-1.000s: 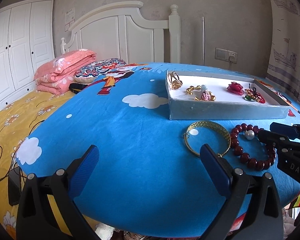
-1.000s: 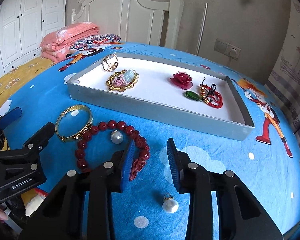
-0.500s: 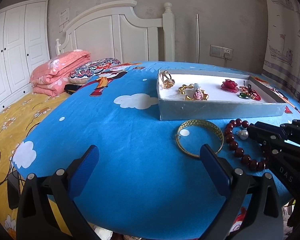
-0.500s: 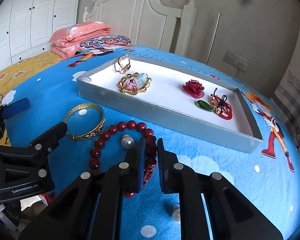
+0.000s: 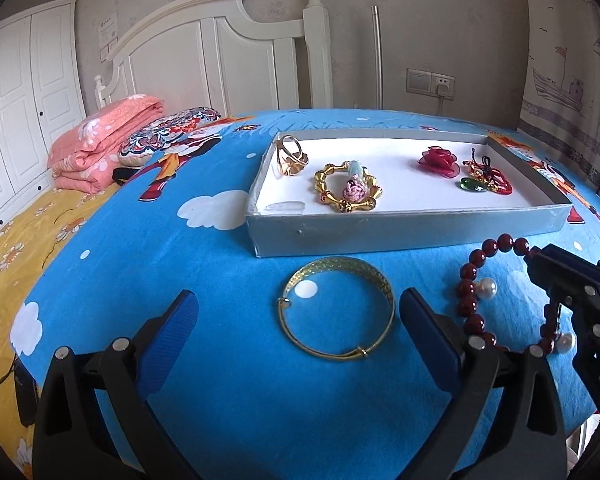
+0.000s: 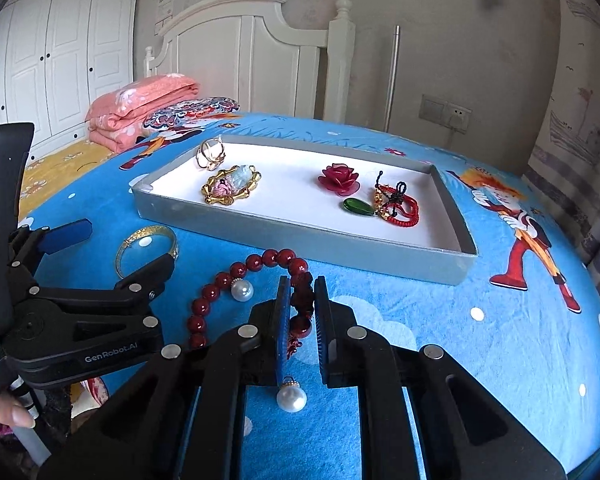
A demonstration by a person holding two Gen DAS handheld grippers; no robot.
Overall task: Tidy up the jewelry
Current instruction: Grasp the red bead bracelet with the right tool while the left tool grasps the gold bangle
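A red bead bracelet [image 6: 236, 272] lies on the blue cloth in front of the grey tray [image 6: 300, 236]. My right gripper [image 6: 300, 300] is shut on the red bead bracelet at its near side; it shows in the left wrist view too [image 5: 470, 292]. A gold bangle [image 5: 336, 312] lies left of it, between and just ahead of my left gripper's [image 5: 296, 320] open blue fingers. One pearl [image 6: 242, 290] lies inside the bead loop, another [image 6: 291, 398] under my right gripper. The tray holds a gold ring [image 6: 211, 155], a gold brooch [image 6: 231, 186], a red rose [image 6: 339, 178] and a red cord charm [image 6: 396, 204].
The cloth-covered table [image 5: 180, 280] is round and drops off at the near and left edges. A bed with a pink quilt [image 5: 100, 148] and white headboard [image 5: 204, 60] stands behind on the left. A curtain [image 6: 580, 160] hangs at the right.
My right gripper has moved forward and closed on the bead bracelet. My left gripper has come nearer to the gold bangle and stayed open.
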